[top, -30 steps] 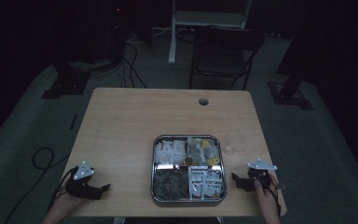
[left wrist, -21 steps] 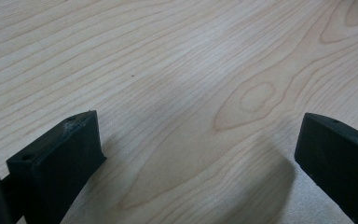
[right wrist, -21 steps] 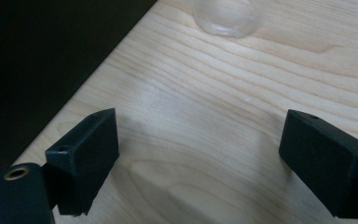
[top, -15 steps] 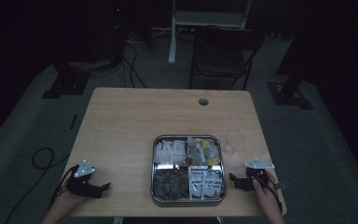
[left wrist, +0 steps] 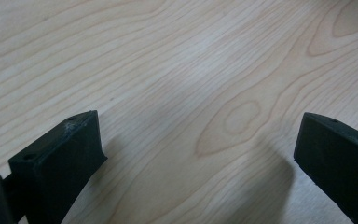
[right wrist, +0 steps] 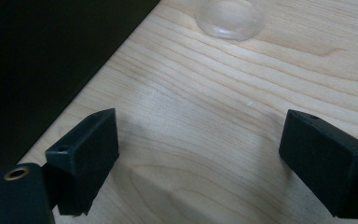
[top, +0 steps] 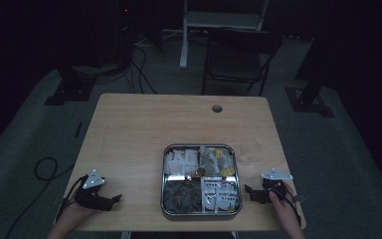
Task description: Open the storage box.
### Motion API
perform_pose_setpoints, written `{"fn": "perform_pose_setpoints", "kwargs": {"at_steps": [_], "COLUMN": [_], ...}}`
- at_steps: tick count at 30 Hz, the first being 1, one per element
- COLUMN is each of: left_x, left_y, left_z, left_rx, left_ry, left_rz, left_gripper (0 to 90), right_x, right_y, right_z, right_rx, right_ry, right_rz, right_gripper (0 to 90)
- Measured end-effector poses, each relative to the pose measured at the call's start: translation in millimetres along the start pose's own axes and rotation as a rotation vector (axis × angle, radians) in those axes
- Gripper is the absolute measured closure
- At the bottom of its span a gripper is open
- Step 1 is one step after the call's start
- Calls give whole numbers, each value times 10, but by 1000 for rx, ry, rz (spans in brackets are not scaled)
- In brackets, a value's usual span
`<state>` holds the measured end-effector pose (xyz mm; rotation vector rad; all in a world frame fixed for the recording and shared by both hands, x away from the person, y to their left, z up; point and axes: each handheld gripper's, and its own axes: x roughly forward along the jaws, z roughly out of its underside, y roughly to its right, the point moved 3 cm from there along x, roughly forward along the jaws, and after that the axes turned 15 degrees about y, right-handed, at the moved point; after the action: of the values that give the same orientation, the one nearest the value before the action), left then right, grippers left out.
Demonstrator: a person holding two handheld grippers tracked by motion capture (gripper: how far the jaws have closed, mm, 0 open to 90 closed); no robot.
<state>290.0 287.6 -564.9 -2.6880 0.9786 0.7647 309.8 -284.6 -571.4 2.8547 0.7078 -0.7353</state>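
A square metal tray [top: 162, 195] sits near the table's front edge, and its four compartments hold small packets: white [top: 181, 161], yellowish [top: 216, 162], dark [top: 180, 195] and printed white [top: 220, 192]. A clear glass cup [top: 250, 149] [right wrist: 226, 16] stands just right of the tray. My left gripper [top: 115, 199] [left wrist: 198, 130] rests at the front left, open over bare wood, with its jaws pointing toward the tray. My right gripper [top: 249, 192] [right wrist: 198, 126] lies at the front right, open and holding nothing, close to the tray's right side.
The wooden table [top: 144, 129] has a cable hole [top: 217, 108] at the back. In the right gripper view the table's edge [right wrist: 98, 77] runs close by, with dark floor beyond it. A chair [top: 238, 55] and stands with cables are behind the table.
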Motion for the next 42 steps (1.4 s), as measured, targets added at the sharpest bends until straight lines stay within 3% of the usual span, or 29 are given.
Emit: {"fn": "perform_pose_setpoints", "kwargs": {"at_steps": [9, 24, 29, 38, 42], "left_x": [44, 153, 198, 191, 209], "left_y": [85, 234, 281, 397, 467], "left_z": [-116, -399, -503, -733, -815], "left_rx": [22, 39, 33, 72, 80], "left_ry": [0, 54, 55, 120, 125], "left_rz": [44, 92, 79, 90, 129], "left_gripper": [17, 23, 23, 23, 23], "right_x": [6, 7, 7, 14, 14], "right_y": [0, 0, 0, 3, 3], "right_z": [-3, -3, -3, -6, -6], "right_rx": [-2, -2, -2, 0, 0], "right_ry": [0, 1, 1, 2, 2], "right_rz": [0, 0, 0, 5, 5], "right_gripper": [110, 110, 110, 110, 110]}}
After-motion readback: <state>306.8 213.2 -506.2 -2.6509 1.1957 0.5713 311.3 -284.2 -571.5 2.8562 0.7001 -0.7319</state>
